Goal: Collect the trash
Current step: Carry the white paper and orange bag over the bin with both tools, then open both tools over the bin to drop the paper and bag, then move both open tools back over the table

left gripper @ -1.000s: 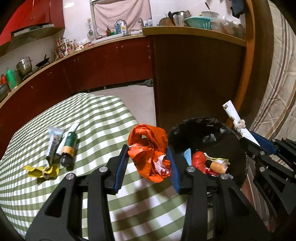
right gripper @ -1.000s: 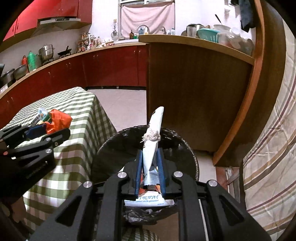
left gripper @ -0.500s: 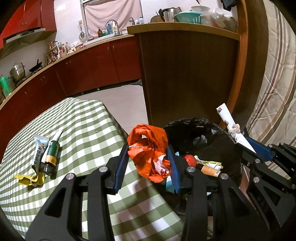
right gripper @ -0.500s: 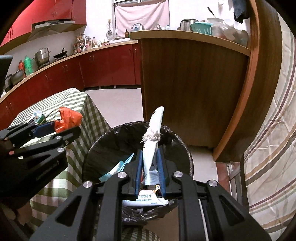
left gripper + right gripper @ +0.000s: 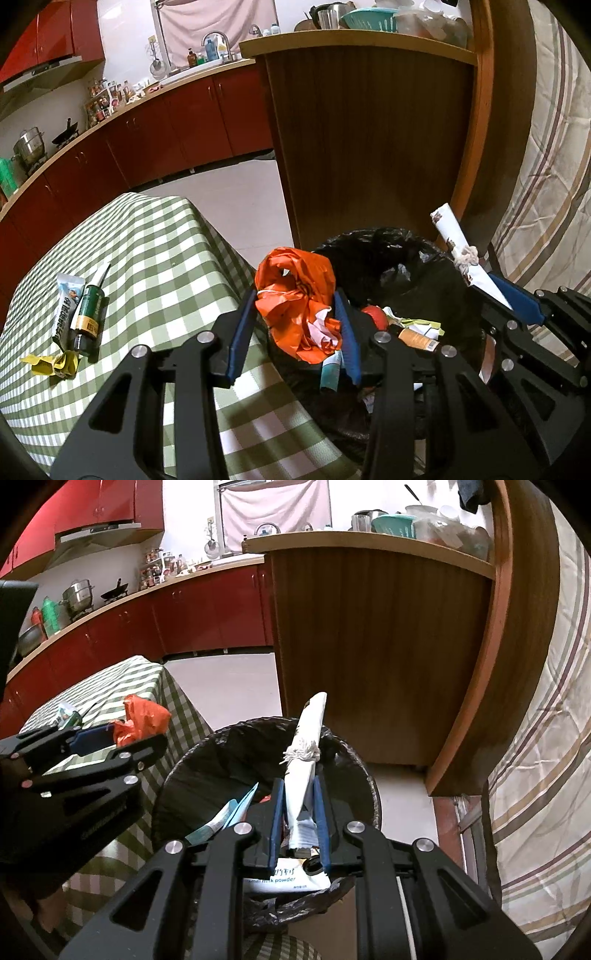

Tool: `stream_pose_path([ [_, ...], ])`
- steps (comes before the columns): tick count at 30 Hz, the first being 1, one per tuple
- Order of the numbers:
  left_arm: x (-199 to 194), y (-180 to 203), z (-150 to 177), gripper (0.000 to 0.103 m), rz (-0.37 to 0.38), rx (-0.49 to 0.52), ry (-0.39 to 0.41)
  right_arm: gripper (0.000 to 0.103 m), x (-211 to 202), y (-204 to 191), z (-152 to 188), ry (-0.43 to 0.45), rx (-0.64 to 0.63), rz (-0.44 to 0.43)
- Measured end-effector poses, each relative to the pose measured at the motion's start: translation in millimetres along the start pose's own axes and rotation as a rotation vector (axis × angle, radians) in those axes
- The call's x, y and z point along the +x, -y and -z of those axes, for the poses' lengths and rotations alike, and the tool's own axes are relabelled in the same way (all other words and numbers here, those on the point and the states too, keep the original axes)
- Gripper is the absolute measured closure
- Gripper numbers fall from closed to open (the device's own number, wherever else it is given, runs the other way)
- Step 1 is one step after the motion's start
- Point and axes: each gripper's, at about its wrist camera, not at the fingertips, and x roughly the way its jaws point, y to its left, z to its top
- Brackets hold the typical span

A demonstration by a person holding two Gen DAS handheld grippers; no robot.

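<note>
Currently, the left gripper (image 5: 295,325) clamps a crumpled orange plastic bag (image 5: 299,302) over the near rim of the black-lined trash bin (image 5: 207,753), beside the table's (image 5: 147,258) edge. The right gripper (image 5: 299,812) pinches a rolled white packet (image 5: 306,760), tied with string, above the bin's opening.

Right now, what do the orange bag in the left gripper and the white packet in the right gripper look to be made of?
Orange bag: thin plastic film, it seems, from its glossy, crumpled folds.
White packet: probably a matte paper or laminated sachet, rolled up and tied round the middle with pale string; which of the two is unclear.
</note>
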Motion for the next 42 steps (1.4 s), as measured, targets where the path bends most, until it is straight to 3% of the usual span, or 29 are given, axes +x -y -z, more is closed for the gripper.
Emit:
stream_pose_path([
  [2,1,0,0,0.053,0.000,0.000,-0.009,0.083,2,2,0,-0.005,0.010,-0.005],
  [6,2,-1,-1,0.045,-0.001,-0.001,-0.014,0.069,3,3,1,-0.002,0.017,-0.003],
  [11,2,-1,-1,0.036,-0.001,0.003,-0.014,0.067,1,7,0,0.008,0.027,0.005],
  [22,-8,-12,3,0.028,0.008,-0.030,-0.005,0.050,-6,4,-4,0.022,0.029,0.017],
  [42,-48,-139,49,0.024,-0.178,-0.186,-0.042,0.043,-11,-91,-16,0.019,-0.096,-0.099],
])
